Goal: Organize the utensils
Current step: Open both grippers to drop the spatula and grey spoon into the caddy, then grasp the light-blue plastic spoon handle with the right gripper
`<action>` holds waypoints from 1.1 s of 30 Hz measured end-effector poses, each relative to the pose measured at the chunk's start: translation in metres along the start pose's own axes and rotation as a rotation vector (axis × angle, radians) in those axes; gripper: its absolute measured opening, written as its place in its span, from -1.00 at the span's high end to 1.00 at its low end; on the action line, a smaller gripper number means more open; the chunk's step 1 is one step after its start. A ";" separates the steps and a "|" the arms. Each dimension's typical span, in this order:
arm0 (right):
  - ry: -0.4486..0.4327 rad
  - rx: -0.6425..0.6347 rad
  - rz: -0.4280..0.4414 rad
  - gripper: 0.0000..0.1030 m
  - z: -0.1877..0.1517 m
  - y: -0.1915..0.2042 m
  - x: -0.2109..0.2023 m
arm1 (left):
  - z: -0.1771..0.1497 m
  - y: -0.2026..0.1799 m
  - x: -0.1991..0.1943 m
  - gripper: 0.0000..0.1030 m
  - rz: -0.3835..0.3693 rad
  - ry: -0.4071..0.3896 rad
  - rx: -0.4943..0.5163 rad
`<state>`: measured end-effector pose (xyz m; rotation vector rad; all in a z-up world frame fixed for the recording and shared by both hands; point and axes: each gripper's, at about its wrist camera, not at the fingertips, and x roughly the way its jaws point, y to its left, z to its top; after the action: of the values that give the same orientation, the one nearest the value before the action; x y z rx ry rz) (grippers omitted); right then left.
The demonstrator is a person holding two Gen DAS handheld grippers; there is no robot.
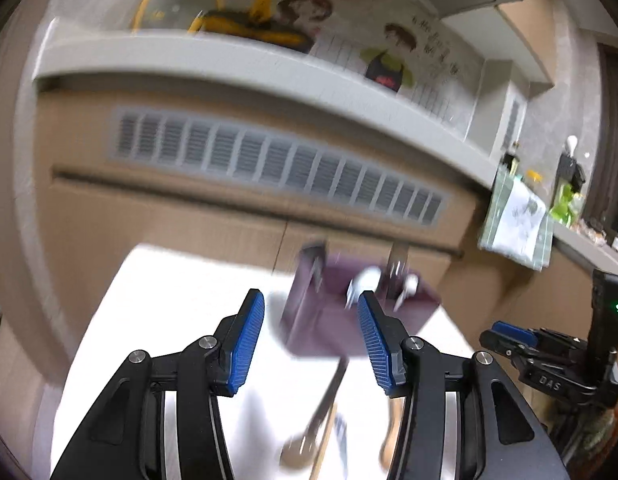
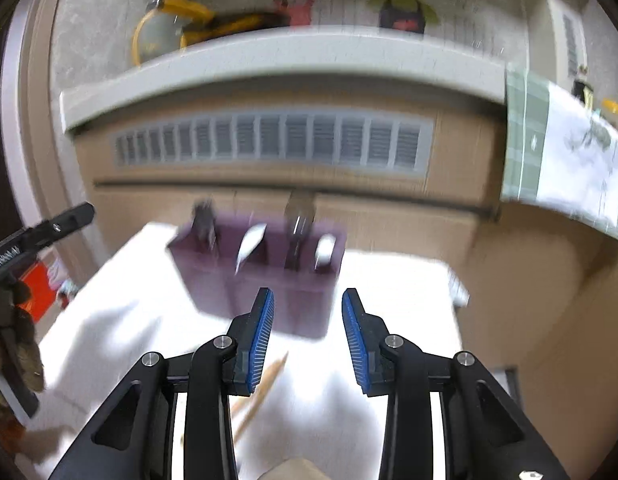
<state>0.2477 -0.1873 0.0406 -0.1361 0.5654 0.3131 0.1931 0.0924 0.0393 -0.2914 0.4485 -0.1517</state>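
A purple utensil holder (image 1: 329, 320) stands on a white table (image 1: 169, 320); several utensils stick up from its compartments. My left gripper (image 1: 311, 312) is open and empty, just in front of the holder. A metal spoon (image 1: 313, 420) and wooden chopsticks (image 1: 325, 440) lie on the table below it. In the right wrist view the holder (image 2: 265, 280) is ahead of my right gripper (image 2: 308, 312), which is open and empty. Wooden chopsticks (image 2: 265, 388) lie under its left finger. Both views are motion-blurred.
A wooden cabinet with a grey vent (image 1: 277, 164) and a pale countertop (image 1: 229, 64) stands behind the table. A cloth (image 2: 565, 168) hangs at the right. The right gripper shows in the left wrist view (image 1: 549, 348). Table edge (image 2: 453, 292) at right.
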 end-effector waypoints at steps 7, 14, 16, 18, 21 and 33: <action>0.162 -0.024 0.013 0.37 -0.061 0.022 0.006 | -0.064 0.028 -0.028 0.03 0.063 0.164 -0.022; 0.271 -0.017 -0.038 0.38 -0.089 0.019 0.013 | -0.087 0.055 -0.034 0.03 0.073 0.208 -0.120; 0.302 0.003 -0.008 0.38 -0.097 0.020 0.008 | -0.087 0.054 -0.033 0.03 0.075 0.209 -0.119; 0.316 0.015 0.055 0.38 -0.105 0.025 0.002 | -0.086 0.050 -0.030 0.03 0.069 0.217 -0.110; 0.334 0.011 0.088 0.38 -0.116 0.038 0.000 | -0.088 0.041 -0.022 0.03 0.051 0.238 -0.088; 0.295 -0.014 0.066 0.80 -0.124 0.048 0.011 | -0.098 0.016 -0.004 0.03 0.040 0.335 0.010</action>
<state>0.1781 -0.1652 -0.0713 -0.1790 0.8607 0.3636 0.1469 0.0846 -0.0483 -0.2475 0.7847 -0.1646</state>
